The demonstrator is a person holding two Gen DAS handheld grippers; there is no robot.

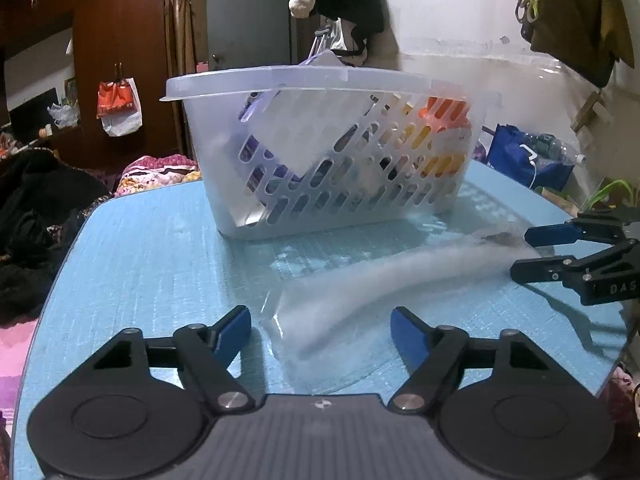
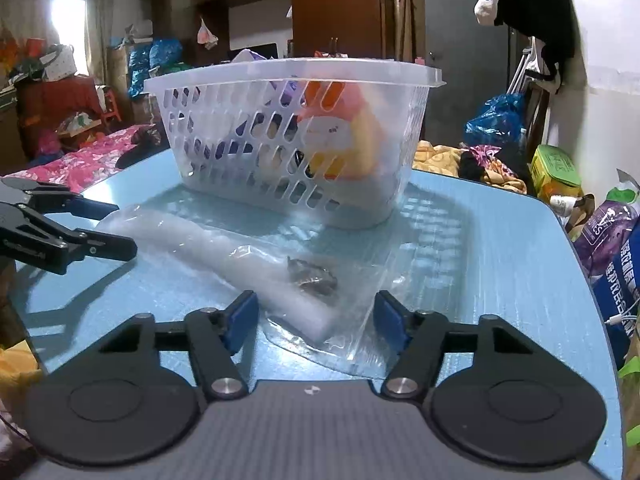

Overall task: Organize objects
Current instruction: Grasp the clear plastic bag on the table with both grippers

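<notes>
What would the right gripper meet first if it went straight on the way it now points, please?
Most likely the clear plastic bag lying on the blue table; its near end already sits between the open right gripper. The white basket stands behind it.

Light blue table (image 1: 140, 264), white slotted plastic basket (image 1: 332, 184) standing on it, clear plastic bag (image 2: 248, 268) lying flat just before the basket
</notes>
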